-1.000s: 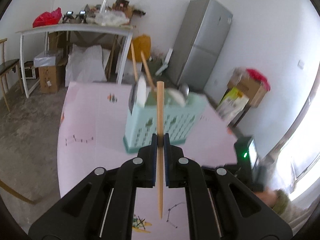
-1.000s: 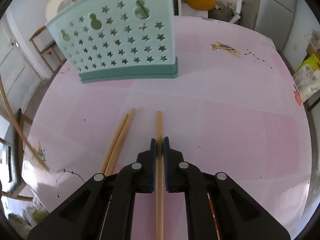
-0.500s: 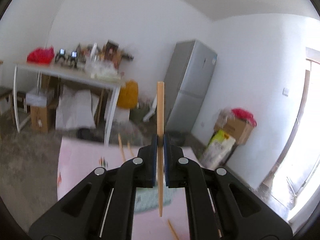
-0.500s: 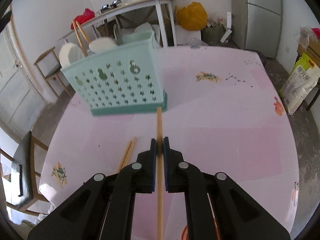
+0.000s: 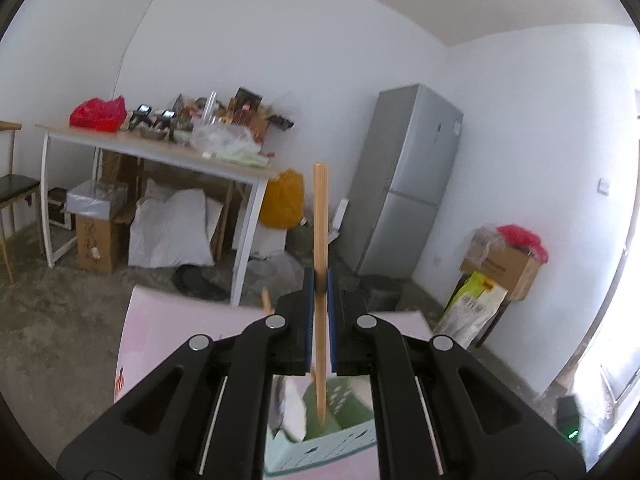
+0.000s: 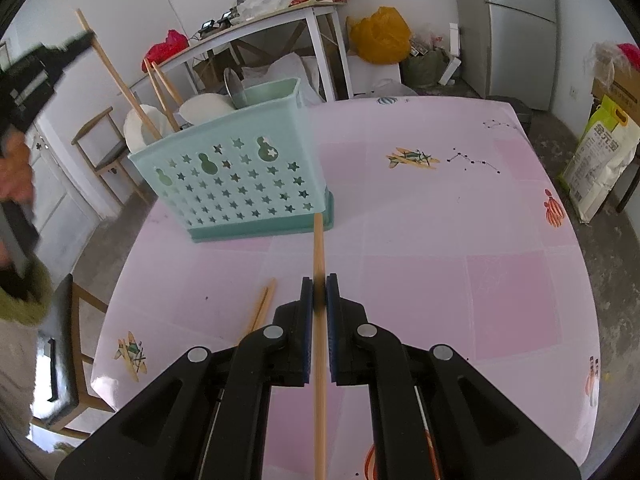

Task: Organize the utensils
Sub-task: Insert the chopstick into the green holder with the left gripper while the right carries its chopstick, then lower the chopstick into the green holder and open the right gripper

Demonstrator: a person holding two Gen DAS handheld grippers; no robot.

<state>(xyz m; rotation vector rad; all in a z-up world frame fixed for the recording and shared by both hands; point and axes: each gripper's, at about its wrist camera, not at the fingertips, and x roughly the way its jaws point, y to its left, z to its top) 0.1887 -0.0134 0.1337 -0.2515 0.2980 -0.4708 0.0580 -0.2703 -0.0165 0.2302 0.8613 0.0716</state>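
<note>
My left gripper is shut on a wooden chopstick held upright; its lower tip hangs over the open top of the mint-green utensil basket. In the right wrist view the left gripper is at the far left above the basket, with its chopstick slanting down into it. My right gripper is shut on another chopstick, held above the pink table, pointing at the basket's base. Two chopsticks lie on the table left of it.
The basket holds white spoons, a metal utensil and other chopsticks. Behind the table stand a cluttered white table, a grey fridge, cardboard boxes and a chair.
My left gripper rose and moved over the basket, chopstick tip now above its opening. My right gripper lifted its chopstick off the table and drew back from the basket.
</note>
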